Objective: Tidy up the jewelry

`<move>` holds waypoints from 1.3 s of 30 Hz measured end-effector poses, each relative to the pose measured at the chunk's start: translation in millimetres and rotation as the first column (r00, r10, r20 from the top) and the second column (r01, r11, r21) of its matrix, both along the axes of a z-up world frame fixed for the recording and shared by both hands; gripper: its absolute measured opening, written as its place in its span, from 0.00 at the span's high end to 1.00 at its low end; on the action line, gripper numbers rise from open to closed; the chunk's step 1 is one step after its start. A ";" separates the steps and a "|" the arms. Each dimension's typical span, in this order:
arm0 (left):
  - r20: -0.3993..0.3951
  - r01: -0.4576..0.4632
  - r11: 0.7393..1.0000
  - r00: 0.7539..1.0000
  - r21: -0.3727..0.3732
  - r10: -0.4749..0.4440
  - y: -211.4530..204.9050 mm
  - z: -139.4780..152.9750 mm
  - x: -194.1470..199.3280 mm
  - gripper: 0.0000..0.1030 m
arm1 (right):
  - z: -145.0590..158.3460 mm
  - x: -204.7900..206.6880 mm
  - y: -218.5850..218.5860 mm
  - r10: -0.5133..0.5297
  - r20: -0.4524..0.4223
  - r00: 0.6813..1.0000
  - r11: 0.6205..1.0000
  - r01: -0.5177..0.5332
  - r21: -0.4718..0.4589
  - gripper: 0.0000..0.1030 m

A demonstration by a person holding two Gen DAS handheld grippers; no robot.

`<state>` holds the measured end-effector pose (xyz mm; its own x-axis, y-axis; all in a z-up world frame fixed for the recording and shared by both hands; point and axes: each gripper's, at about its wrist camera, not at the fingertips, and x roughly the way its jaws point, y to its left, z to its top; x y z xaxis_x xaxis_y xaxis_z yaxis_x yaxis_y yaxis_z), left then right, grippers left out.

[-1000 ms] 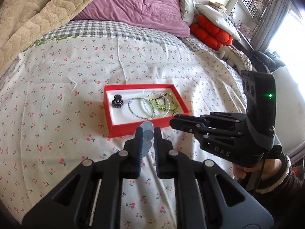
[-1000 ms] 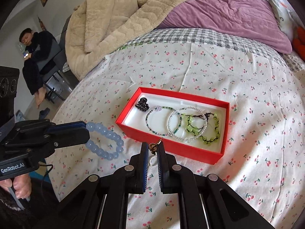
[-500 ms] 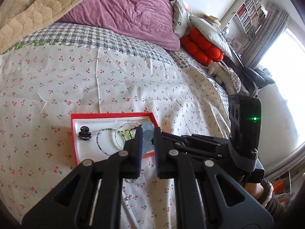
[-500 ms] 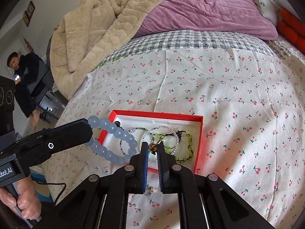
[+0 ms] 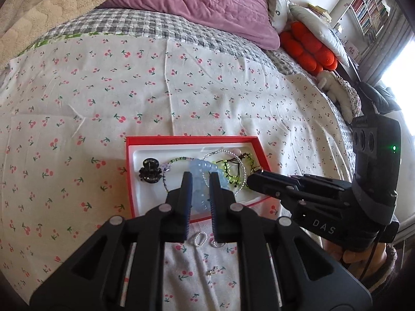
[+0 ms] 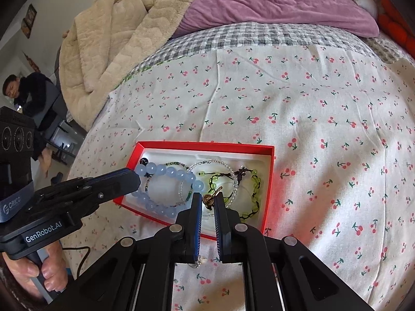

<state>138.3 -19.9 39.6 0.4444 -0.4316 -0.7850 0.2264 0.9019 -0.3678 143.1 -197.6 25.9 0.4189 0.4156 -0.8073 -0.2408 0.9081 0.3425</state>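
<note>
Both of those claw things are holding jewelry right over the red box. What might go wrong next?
1. The blue bead bracelet in the left gripper hangs above the thin bracelets already in the red box; dropped there, it may tangle with them.
2. The right gripper pinches only a small gold piece, which might slip out.
3. Small pieces lying on the cherry-print sheet beneath the grippers could be overlooked.
</note>
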 end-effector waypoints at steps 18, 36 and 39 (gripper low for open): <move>0.053 -0.078 0.977 0.996 0.200 0.069 29.6 -1.9 -51.0 0.21 | 18.9 -36.8 -10.8 0.024 0.042 0.999 1.000 -0.023 -0.015 0.33; -0.002 -0.044 0.931 0.999 0.363 0.048 43.3 -46.8 -87.8 0.15 | -9.0 -70.9 -4.8 0.061 0.045 0.997 0.987 -0.054 -0.152 0.23; -0.005 -0.027 0.931 1.000 0.363 0.031 42.6 -50.9 -91.1 0.15 | -15.1 -76.0 -2.4 0.078 0.041 0.996 0.983 -0.070 -0.171 0.23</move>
